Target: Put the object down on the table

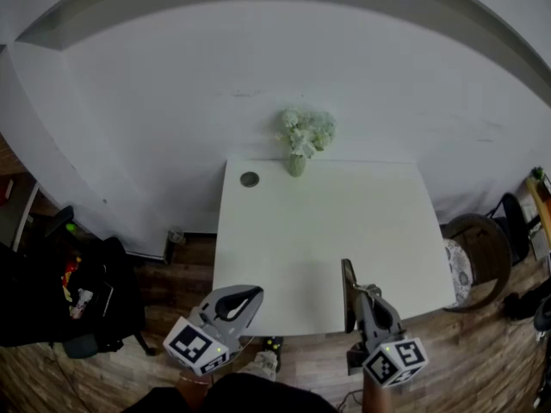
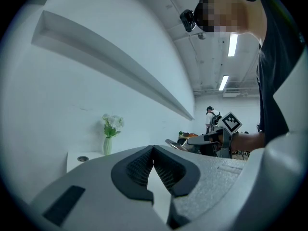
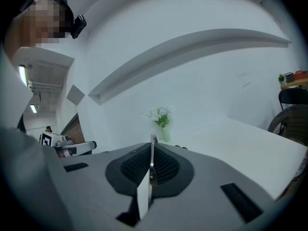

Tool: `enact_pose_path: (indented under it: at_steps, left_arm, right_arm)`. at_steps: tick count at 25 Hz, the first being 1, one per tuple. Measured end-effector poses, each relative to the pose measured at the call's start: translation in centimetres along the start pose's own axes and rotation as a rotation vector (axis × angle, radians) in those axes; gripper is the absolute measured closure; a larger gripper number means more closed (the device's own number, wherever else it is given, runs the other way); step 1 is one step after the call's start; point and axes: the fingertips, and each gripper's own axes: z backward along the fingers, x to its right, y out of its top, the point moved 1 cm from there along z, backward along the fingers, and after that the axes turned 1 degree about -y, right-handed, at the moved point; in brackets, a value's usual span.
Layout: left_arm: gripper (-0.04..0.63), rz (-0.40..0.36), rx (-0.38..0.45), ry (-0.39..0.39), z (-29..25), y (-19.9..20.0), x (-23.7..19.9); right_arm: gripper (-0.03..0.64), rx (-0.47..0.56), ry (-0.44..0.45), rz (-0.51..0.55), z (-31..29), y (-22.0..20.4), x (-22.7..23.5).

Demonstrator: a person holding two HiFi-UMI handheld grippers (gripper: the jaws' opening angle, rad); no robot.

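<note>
Left claw [image 1: 251, 298] at near-left edge of worktop [image 1: 301, 239], pads pressed together, nothing between. Flower vase [image 1: 296, 162] and round grommet [image 1: 250, 179] at far edge, well apart from both claws. Right claw [image 1: 355, 291] pinching thin flat metal object [image 1: 346, 275], held on edge over near-right edge; contact with surface unclear. Step in hand, likely: final carry before set-down. Next move calls for lowering, tipping object flat on bare surface, then spreading pads.

Your left tongs [image 1: 255, 293] and right tongs [image 1: 362, 290] are grey with black ribbed pads [image 2: 137, 170]. Each carries a white cube [image 1: 196, 346] bearing black square markers. Your top [image 2: 281, 81] is dark.
</note>
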Motion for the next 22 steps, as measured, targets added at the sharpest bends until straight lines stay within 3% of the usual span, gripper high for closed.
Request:
enact_pose_path:
  at_steps: [10,22]
  left_arm:
    - [0.595,0.021,-0.011,-0.01,-2.7,-0.4,-3.7]
    - [0.595,-0.024,-0.002,-0.013,-3.3,-0.3,-6.0]
  right_arm:
    - [0.617,-0.056,-0.01,0.008,-4.7,-0.3,1.0]
    - [0.617,-0.075,-0.017,0.007,-7.0,-0.9,1.6]
